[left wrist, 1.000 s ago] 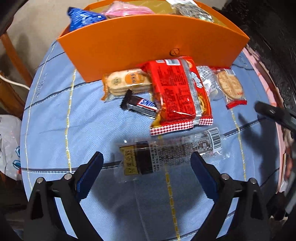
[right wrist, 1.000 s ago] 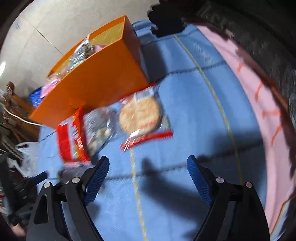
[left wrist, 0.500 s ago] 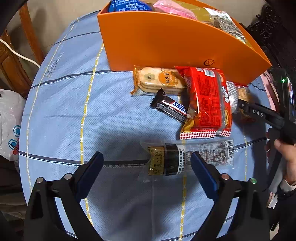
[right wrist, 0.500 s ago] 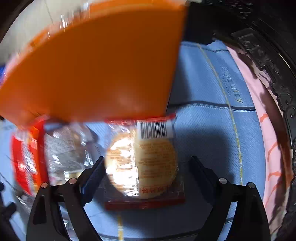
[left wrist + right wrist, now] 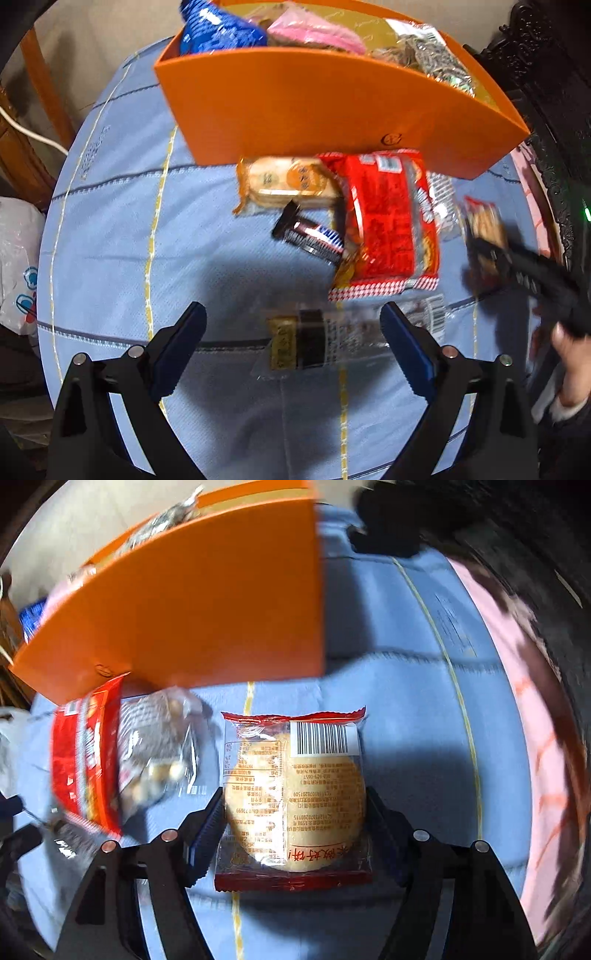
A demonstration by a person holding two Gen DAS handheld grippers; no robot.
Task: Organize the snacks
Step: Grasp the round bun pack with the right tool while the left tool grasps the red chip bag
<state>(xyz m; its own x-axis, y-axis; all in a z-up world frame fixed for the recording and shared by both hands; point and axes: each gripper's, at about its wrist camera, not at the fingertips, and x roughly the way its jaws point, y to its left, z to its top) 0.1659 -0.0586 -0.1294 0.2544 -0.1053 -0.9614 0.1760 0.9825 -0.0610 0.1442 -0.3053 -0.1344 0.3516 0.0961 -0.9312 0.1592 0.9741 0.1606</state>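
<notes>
My right gripper [image 5: 295,823] is shut on a round rice cracker in a clear, red-edged wrapper [image 5: 295,794], held just in front of the orange box [image 5: 192,605]. In the left wrist view the same cracker [image 5: 484,225] and right gripper [image 5: 491,254] show at the right. My left gripper [image 5: 291,339] is open, its jaws on either side of a long clear packet with a dark and yellow label [image 5: 325,339] on the blue cloth. The orange box [image 5: 332,107] holds blue, pink and silver packs.
Before the box lie a tan biscuit pack [image 5: 288,181], a dark chocolate bar [image 5: 310,236], a red snack bag [image 5: 388,221] and a clear nut pack [image 5: 155,753]. A white plastic bag [image 5: 14,258] hangs off the left. Dark carved furniture [image 5: 554,110] borders the right.
My right gripper moved in and closed on the round cracker pack. My left gripper came down closer over the long clear packet and stayed open.
</notes>
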